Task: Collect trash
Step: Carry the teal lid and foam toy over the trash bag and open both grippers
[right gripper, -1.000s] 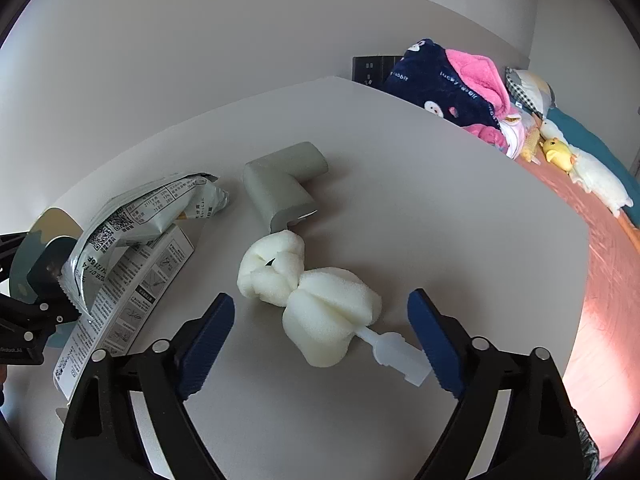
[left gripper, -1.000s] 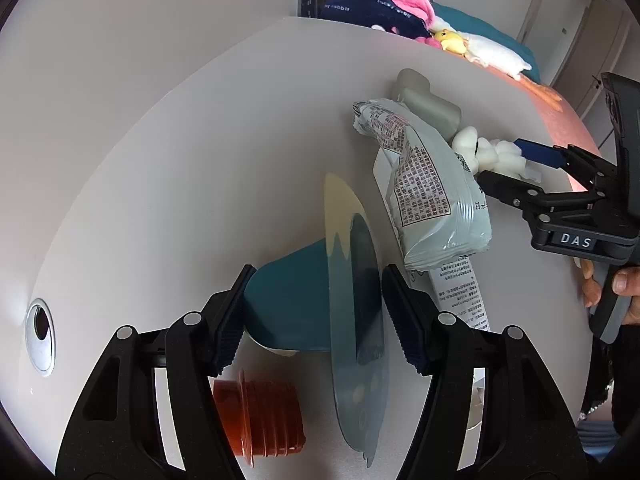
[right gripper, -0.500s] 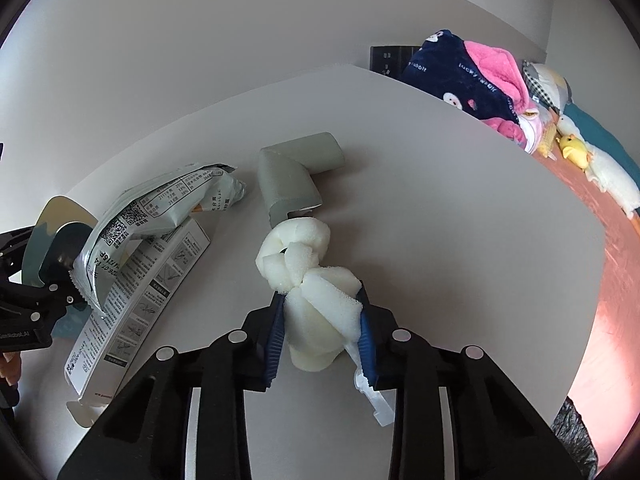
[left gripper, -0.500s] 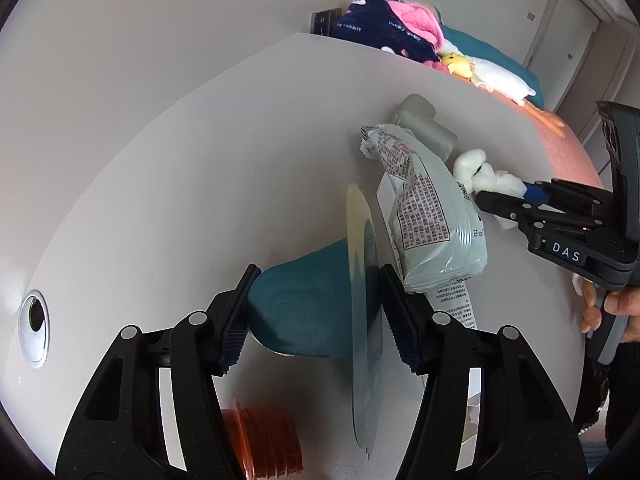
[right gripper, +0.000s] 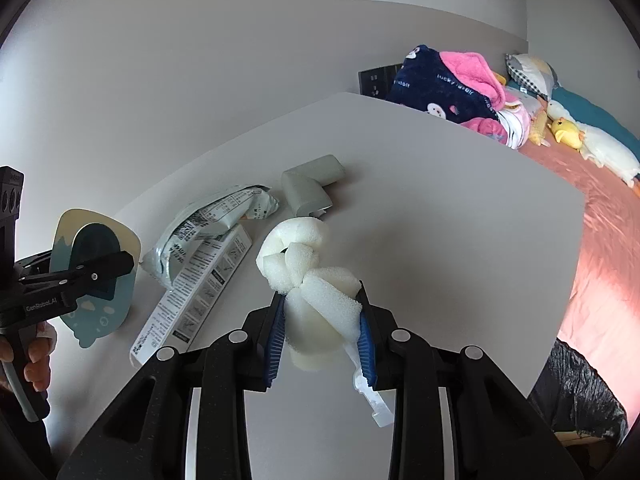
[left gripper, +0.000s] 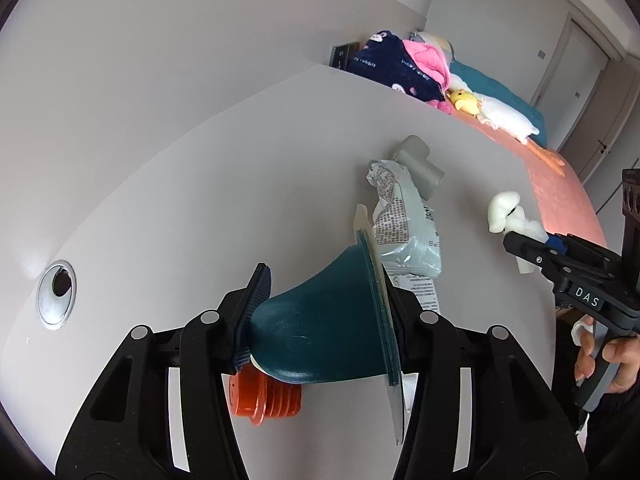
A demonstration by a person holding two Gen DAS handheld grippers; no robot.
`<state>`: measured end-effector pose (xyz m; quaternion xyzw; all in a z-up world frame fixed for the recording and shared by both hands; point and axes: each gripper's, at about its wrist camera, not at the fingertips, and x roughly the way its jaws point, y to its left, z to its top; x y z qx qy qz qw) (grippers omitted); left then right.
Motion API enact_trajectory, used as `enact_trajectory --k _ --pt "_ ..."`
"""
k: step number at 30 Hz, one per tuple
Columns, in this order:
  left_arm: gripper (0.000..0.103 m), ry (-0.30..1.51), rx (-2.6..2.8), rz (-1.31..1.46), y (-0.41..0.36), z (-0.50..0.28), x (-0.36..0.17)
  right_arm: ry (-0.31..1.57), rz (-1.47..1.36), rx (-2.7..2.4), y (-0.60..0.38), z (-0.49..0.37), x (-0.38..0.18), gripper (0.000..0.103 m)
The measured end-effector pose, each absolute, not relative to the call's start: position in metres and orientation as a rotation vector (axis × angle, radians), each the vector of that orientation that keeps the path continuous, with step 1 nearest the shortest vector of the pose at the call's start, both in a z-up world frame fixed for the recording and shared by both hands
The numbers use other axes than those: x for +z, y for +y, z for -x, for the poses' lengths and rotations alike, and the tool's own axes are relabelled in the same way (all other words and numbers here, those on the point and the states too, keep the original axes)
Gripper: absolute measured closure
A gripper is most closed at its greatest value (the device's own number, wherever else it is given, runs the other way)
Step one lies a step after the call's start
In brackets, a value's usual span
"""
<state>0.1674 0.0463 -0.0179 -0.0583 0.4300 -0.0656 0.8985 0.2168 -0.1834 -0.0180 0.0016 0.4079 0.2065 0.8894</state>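
Gripping a dark teal plastic cup with a peeled foil lid (left gripper: 320, 320), your left claw (left gripper: 326, 316) is clamped on its body and lid, holding it above the white table (left gripper: 200, 200). Your right claw (right gripper: 320, 320) is squeezed tight on a knotted lump of white foam with a plastic stick (right gripper: 312, 272), which it holds clear of the table too; in the left view that foam (left gripper: 504, 212) pokes out past the right claw's fingers (left gripper: 532, 254).

On the table between them lie a crumpled pale green snack wrapper (right gripper: 208, 224), a printed paper leaflet (right gripper: 196, 292) partly under it, and a grey L-shaped foam corner piece (right gripper: 308, 188) just beyond. An orange ribbed plastic cap (left gripper: 266, 396) sits on the table under the cup. A black trash bag (right gripper: 576, 392) is visible past the table's right edge.
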Motion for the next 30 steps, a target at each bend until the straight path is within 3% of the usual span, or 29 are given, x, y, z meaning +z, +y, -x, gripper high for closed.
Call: enact_trajectory --k 30 --pt "0.053 0.828 -0.345 0.049 -0.066 -0.083 0.015 0.763 -0.105 0.358 -0.262 -0.095 0.016 0.069"
